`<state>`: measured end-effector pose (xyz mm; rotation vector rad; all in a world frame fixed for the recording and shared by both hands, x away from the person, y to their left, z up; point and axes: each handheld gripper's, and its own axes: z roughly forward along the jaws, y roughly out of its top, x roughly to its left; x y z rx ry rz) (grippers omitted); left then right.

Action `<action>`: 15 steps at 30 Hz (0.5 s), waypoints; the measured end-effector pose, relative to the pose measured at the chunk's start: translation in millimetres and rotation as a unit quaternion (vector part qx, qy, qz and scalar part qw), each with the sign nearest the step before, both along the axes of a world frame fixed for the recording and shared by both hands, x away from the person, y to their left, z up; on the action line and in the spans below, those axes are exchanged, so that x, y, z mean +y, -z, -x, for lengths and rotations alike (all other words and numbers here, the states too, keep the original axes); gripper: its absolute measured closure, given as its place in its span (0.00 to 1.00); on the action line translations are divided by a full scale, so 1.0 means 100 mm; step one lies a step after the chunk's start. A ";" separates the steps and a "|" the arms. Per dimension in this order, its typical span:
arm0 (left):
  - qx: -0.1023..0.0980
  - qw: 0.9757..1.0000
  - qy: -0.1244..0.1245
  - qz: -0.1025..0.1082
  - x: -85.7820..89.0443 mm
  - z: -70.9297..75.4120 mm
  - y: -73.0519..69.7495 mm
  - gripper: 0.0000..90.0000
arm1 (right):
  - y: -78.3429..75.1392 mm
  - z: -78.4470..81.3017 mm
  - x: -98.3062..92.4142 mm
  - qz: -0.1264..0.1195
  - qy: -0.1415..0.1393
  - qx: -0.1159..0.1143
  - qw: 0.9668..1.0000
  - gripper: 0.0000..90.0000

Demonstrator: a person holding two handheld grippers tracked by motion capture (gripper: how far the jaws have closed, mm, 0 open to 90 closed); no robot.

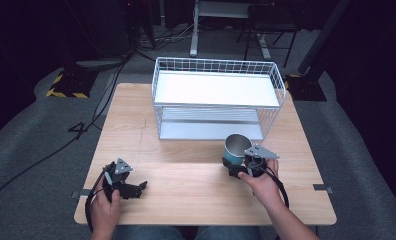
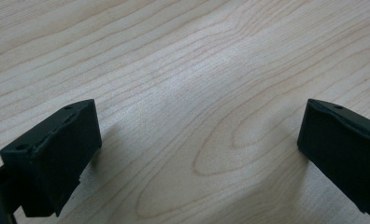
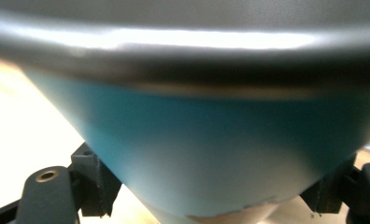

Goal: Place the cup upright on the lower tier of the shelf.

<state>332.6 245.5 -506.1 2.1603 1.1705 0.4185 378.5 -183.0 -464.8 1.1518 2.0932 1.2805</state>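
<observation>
Teal cup (image 1: 234, 149) being clamped low by right gripper (image 1: 242, 165), rim tilted, likely heading for wire rack (image 1: 216, 67). Left gripper (image 1: 136, 189) idling wide, resting on table (image 1: 196, 185).

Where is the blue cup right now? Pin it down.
In the high view the blue cup is at the table's right side, clamped in the right gripper, just in front of the white wire rack.

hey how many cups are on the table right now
1. A teal cup with a metal rim stands in front of the wire rack, held between the right tongs. The rack's shelves look bare, though the wire could hide something small.
</observation>
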 end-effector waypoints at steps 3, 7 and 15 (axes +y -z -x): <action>0.001 1.000 0.000 0.000 0.00 0.00 0.00 0.00 | -0.02 -0.05 0.02 0.002 0.006 0.001 1.000 0.24; 0.000 1.000 0.000 0.000 0.00 0.00 0.00 0.00 | -0.03 -0.18 0.06 0.004 0.016 -0.002 1.000 0.24; 0.000 1.000 0.000 0.000 0.00 0.00 0.00 0.00 | -0.03 -0.38 0.14 0.003 0.034 0.001 0.999 0.24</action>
